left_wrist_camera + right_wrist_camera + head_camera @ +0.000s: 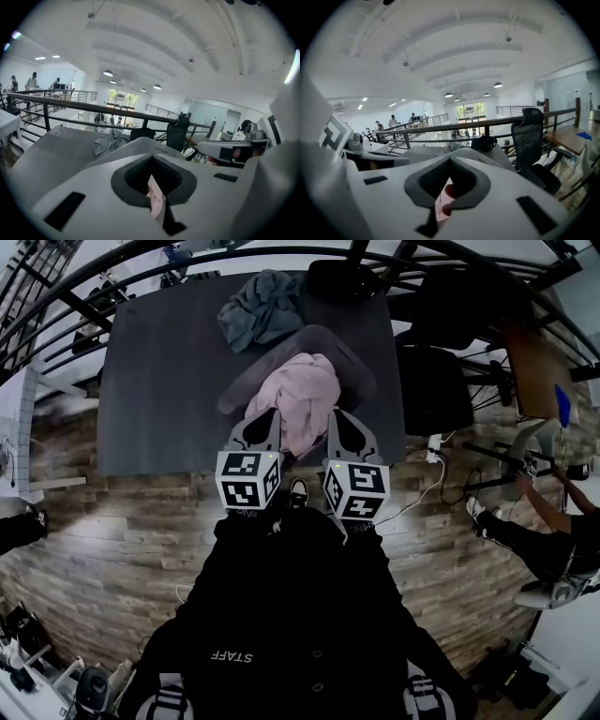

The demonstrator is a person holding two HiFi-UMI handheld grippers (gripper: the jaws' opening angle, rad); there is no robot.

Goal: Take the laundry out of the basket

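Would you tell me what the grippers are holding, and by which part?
Both hold the pink garment: left gripper and right gripper each pinch a fold at its near end.

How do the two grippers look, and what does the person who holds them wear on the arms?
The left gripper and the right gripper are both light grey, with flat tapering jaws around a dark, spade-shaped cut-out. Each carries a white cube printed with black square markers. The person wears a black long-sleeved top with white lettering.
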